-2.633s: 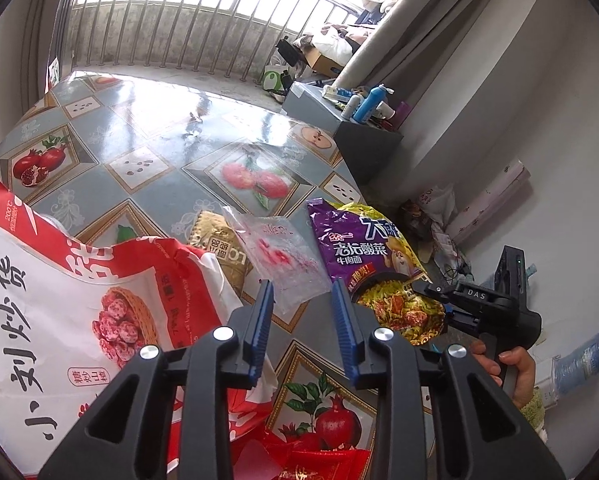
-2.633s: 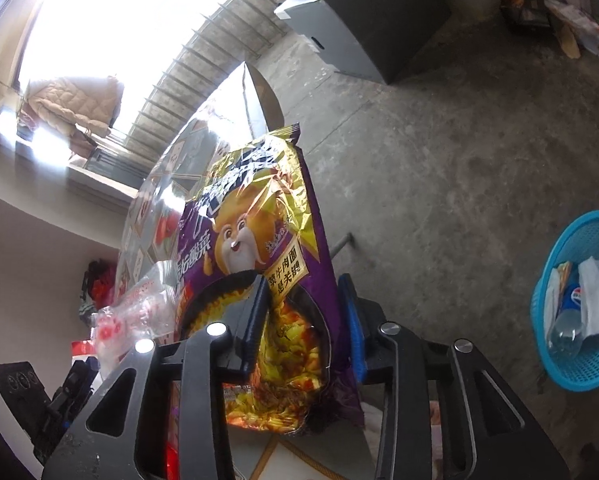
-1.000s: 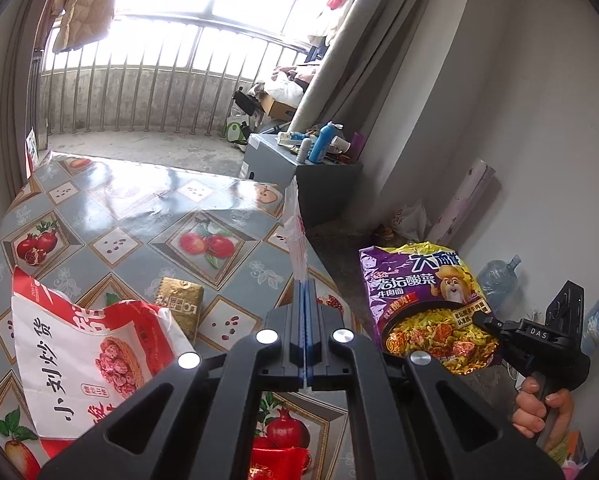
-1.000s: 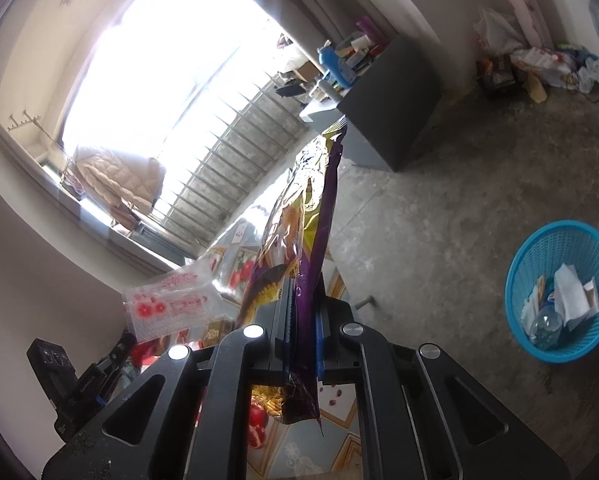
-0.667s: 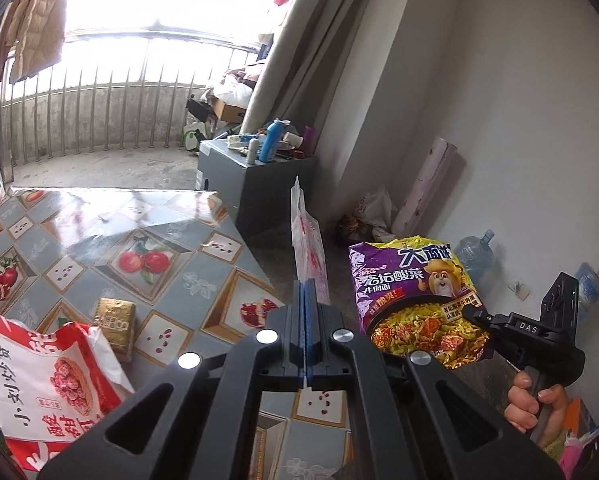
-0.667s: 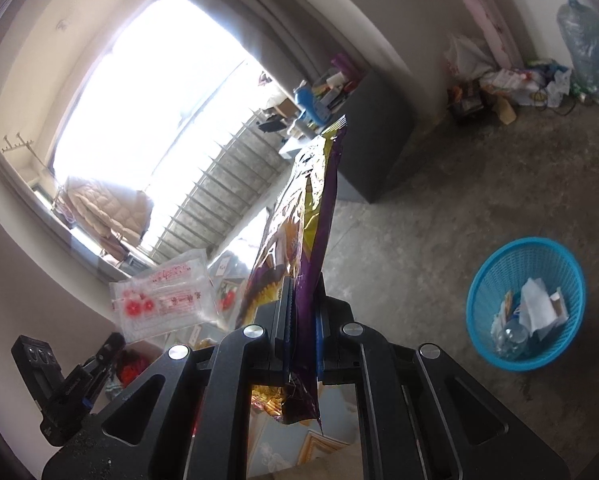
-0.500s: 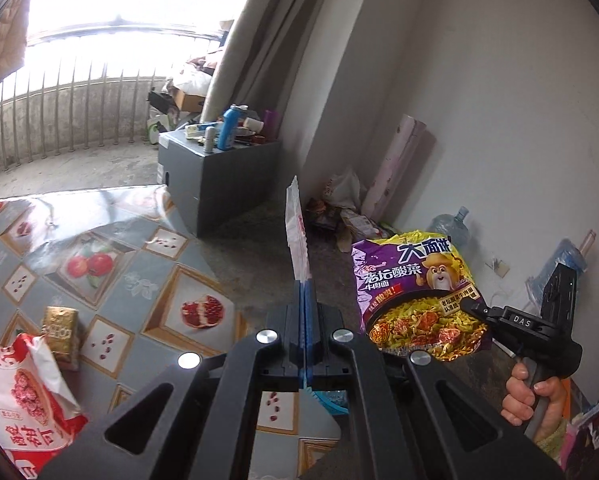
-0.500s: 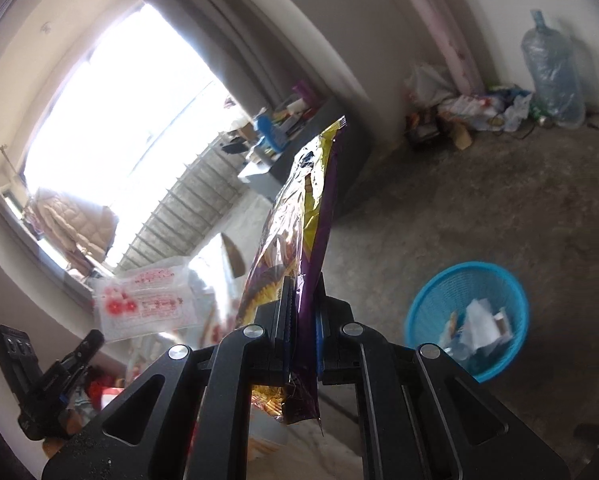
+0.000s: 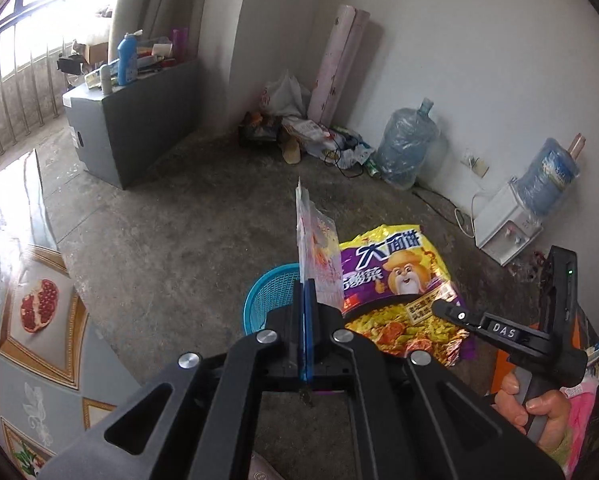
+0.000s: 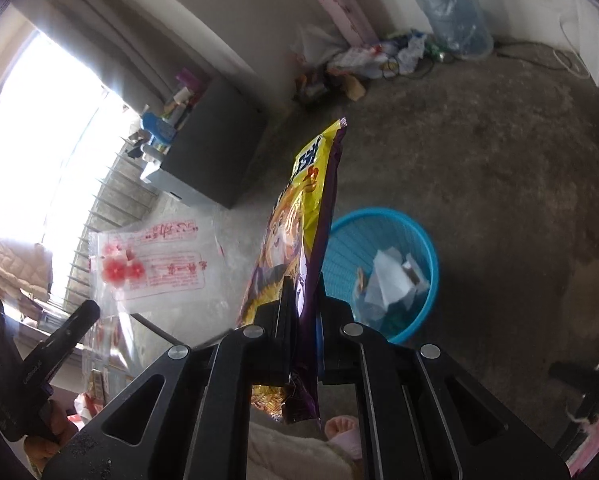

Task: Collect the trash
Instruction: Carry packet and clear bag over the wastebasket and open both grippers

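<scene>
My left gripper is shut on a clear plastic bag with red print, held edge-on above the floor; the bag also shows in the right wrist view. My right gripper is shut on a purple and yellow noodle packet, which also shows in the left wrist view. A blue plastic basket with paper and trash inside stands on the floor just beyond the packet. In the left wrist view the basket lies mostly hidden behind both bags.
The fruit-patterned table edge is at the left. A grey cabinet with bottles stands by the window. Water jugs, a dispenser, a pink roll and litter line the far wall. The floor is bare concrete.
Both grippers shut on their bags, lifted them off the table and swung right, away from the table; the blue basket now lies close below them.
</scene>
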Available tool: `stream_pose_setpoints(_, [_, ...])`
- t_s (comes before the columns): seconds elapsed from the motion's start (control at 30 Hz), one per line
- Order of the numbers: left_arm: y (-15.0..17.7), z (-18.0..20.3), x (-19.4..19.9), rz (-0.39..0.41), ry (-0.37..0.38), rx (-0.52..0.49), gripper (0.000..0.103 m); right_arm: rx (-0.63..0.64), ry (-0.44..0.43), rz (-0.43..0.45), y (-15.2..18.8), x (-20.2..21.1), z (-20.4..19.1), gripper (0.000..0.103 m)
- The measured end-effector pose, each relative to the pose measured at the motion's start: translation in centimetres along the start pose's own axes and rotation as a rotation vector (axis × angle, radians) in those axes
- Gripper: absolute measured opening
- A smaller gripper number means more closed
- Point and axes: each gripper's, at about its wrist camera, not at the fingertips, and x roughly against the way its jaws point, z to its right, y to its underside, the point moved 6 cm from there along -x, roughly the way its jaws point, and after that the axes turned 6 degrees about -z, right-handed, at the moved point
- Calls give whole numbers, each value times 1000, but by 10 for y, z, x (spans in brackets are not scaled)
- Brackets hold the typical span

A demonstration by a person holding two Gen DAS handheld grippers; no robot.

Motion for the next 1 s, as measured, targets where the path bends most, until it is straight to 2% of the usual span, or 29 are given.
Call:
stream_pose_setpoints(0.13, [-1,-7,-22,-37,-7,6,0,-113,6,-138,12,-49,30,7])
stream_pose_setpoints(0.3, [0,-17,-40,-72,-26,17,0,-245,9,-256,13,-101,60,8])
stream_pose_setpoints(0.37, [0,-21,-46,-82,-33,22,0,-297,5,-305,9,-126,69,13])
stream_pose_setpoints(0.43, [-1,-22,-52,-89,-43,24,0,-315,46,-339,4,-147,78,33])
stream_pose_setpoints(0.53, [-3,-23,-60,-100,-51,26,0,-265,146,-276,-9,-149,83,47])
stream_pose_setpoints(0.63, [-4,-19,-68,-111,-51,22,0,-264,94,-178,-16,-127,80,50])
stream_pose_setpoints(0.77, [-7,-9,-88,-144,-52,1,0,-250,98,-61,-20,-86,82,52])
stream_pose_setpoints(0.9, [-7,5,-125,-214,-63,-23,0,-265,78,-19,-11,-57,82,54])
stream_pose_setpoints(0.97, [-4,6,-152,-281,-91,-17,1,-276,77,-14,-7,-51,84,54])
stream_pose_setpoints(1.0, [0,6,-166,-331,-101,-15,8,-283,73,-16,-7,-49,83,54])
